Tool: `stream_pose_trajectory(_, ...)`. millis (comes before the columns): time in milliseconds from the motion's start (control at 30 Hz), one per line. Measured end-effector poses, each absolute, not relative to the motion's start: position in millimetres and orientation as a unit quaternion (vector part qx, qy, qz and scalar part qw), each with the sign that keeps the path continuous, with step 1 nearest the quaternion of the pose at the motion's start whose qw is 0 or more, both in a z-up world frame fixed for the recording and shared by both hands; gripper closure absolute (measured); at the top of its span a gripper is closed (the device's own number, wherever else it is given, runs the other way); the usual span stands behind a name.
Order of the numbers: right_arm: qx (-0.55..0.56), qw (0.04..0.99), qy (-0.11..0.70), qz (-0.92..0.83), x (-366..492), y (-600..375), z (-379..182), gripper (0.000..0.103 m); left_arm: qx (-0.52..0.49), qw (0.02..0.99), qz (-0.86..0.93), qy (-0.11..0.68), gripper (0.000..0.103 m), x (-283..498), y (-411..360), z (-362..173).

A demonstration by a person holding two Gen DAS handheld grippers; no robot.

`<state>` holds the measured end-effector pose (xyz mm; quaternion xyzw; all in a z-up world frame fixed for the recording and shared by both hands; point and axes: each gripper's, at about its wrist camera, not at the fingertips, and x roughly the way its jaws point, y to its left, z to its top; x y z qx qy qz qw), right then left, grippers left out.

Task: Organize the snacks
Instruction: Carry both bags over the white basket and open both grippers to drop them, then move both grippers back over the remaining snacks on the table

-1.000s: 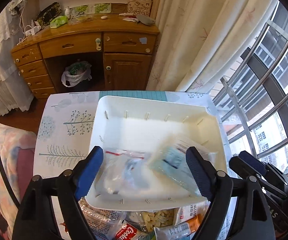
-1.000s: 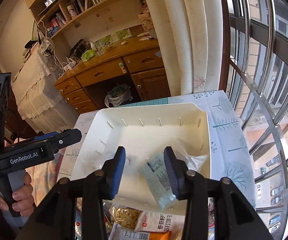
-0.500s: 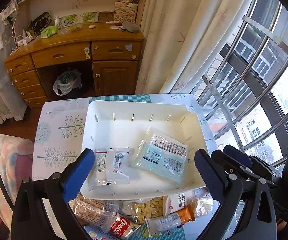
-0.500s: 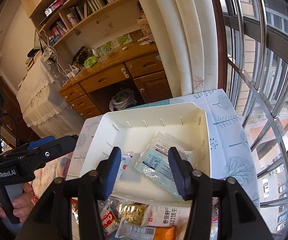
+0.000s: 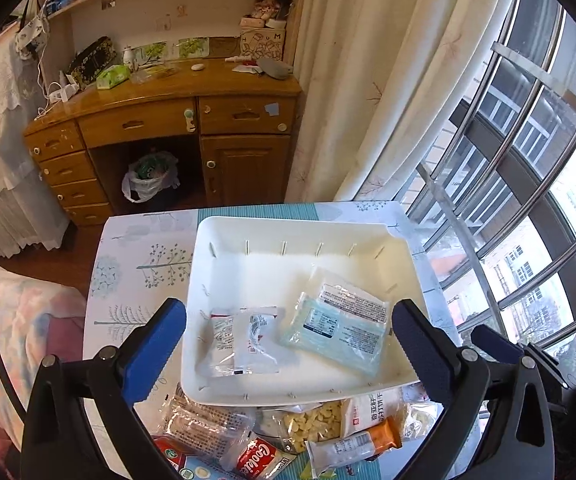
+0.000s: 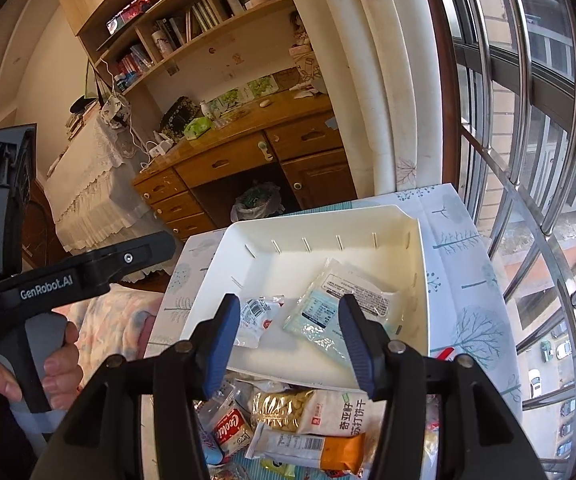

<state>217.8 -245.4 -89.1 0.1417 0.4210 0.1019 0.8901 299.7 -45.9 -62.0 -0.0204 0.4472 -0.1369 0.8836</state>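
Left wrist view: left gripper [image 5: 288, 344] spread wide, just opened, nothing pinched. Right gripper [image 6: 290, 338] half-spread, opening, empty. White plastic tray [image 5: 296, 236] holds pale-blue flat packet [image 5: 336, 334]; loose snack packets [image 5: 320, 424] heaped just below tray. Light, soft, slippery film; pinch sealed edge.

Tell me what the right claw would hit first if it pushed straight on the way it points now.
Probably the pale blue packet lying in the white tray; the right claw is open above it, though depth is hard to judge.
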Motion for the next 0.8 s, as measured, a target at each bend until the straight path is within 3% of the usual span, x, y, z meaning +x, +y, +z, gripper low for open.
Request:
stream_pose_trajectory(567, 0.174, 0.894, 0.411, 0.022, 163.6, -198.2, -77.9, 0.050, -0.030, 0.875, -0.201, 0.439, 0.001, 252.5, 31.9, -54.6)
stream_pose_trajectory(800, 0.210, 0.890, 0.404, -0.016, 129.2, -161.3, -82.0, 0.042, -0.025, 0.864, -0.230, 0.448, 0.001, 229.2, 81.6, -60.5)
